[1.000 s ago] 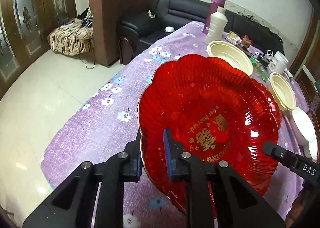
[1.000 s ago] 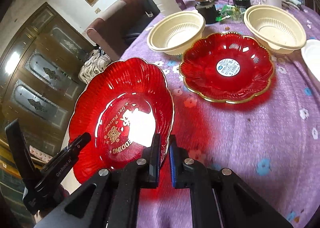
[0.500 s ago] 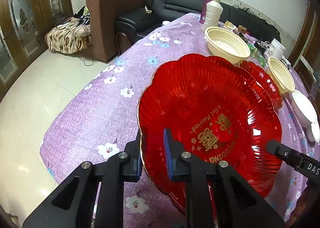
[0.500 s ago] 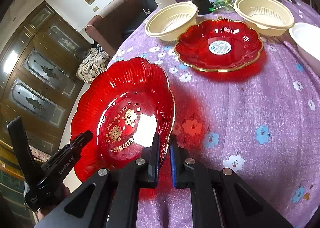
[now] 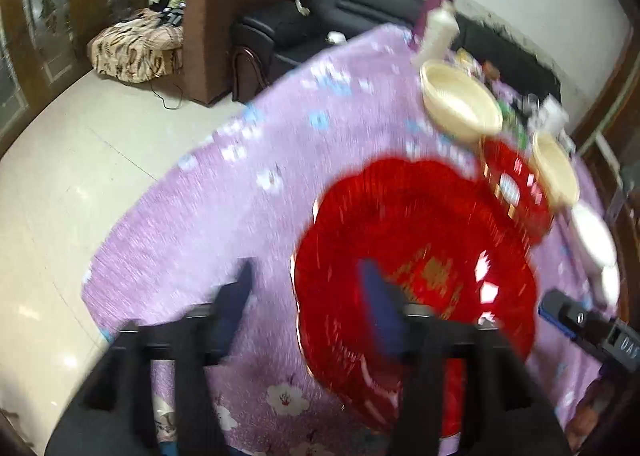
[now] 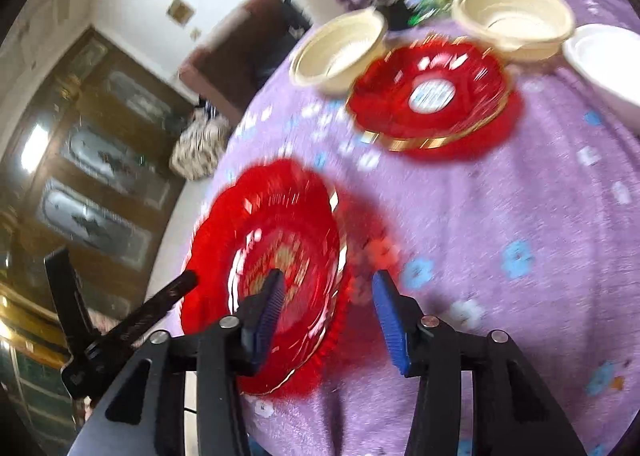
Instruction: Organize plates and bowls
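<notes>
A large red scalloped plate [image 5: 432,240] with gold lettering lies at the near end of the purple flowered table [image 5: 248,216]. My left gripper [image 5: 308,296] straddles its left rim. The jaws are opening and the pads stand off the rim. In the right wrist view the same plate [image 6: 280,224] has its right rim between the jaws of my right gripper [image 6: 328,300], which are also opening and clear of it. A second red plate [image 6: 432,96] with a white sticker lies farther back. Both views are motion-blurred.
Two cream bowls [image 6: 340,52] [image 6: 516,20] flank the far red plate, and a white plate [image 6: 608,64] lies at the right. Bottles [image 5: 438,32] and small clutter crowd the far end. The table edge drops to a tiled floor [image 5: 80,160] on the left.
Both grippers were shut on opposite rims of the large red plate. Now both have spread their jaws and released it. The plate has sunk toward the cloth.
</notes>
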`<control>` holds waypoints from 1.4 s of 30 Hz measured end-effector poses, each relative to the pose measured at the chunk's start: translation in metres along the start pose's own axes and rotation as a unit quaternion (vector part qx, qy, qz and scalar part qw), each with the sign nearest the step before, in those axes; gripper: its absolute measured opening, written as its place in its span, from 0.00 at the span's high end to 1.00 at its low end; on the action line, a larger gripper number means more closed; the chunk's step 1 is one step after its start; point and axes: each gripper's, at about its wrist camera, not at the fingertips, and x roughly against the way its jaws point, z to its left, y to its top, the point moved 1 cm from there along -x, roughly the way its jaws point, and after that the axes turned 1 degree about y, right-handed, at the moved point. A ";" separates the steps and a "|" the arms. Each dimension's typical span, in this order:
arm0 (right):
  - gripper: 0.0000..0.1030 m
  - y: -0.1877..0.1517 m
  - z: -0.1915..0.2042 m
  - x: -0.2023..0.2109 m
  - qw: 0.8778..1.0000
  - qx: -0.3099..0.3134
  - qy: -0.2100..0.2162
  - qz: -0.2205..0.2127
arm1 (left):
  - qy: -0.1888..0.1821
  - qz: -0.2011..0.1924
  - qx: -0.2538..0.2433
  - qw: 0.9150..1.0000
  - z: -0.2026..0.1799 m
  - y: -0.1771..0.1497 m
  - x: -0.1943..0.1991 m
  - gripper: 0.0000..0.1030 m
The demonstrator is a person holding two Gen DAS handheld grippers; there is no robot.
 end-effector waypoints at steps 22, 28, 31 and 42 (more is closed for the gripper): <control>0.43 0.121 -0.101 0.009 0.992 -0.118 -0.027 -0.035 | -0.109 0.100 -0.144 0.978 -0.203 0.089 -0.073 0.13; 0.54 0.129 -0.118 -0.012 0.991 -0.129 -0.043 -0.014 | -0.096 0.140 -0.103 0.980 -0.211 0.094 -0.111 0.14; 0.63 0.131 -0.123 -0.017 0.990 -0.132 -0.048 -0.008 | -0.089 0.150 -0.107 0.979 -0.216 0.091 -0.124 0.17; 0.92 0.133 -0.127 -0.033 0.988 -0.125 -0.085 0.005 | -0.056 0.181 -0.118 0.975 -0.221 0.085 -0.152 0.83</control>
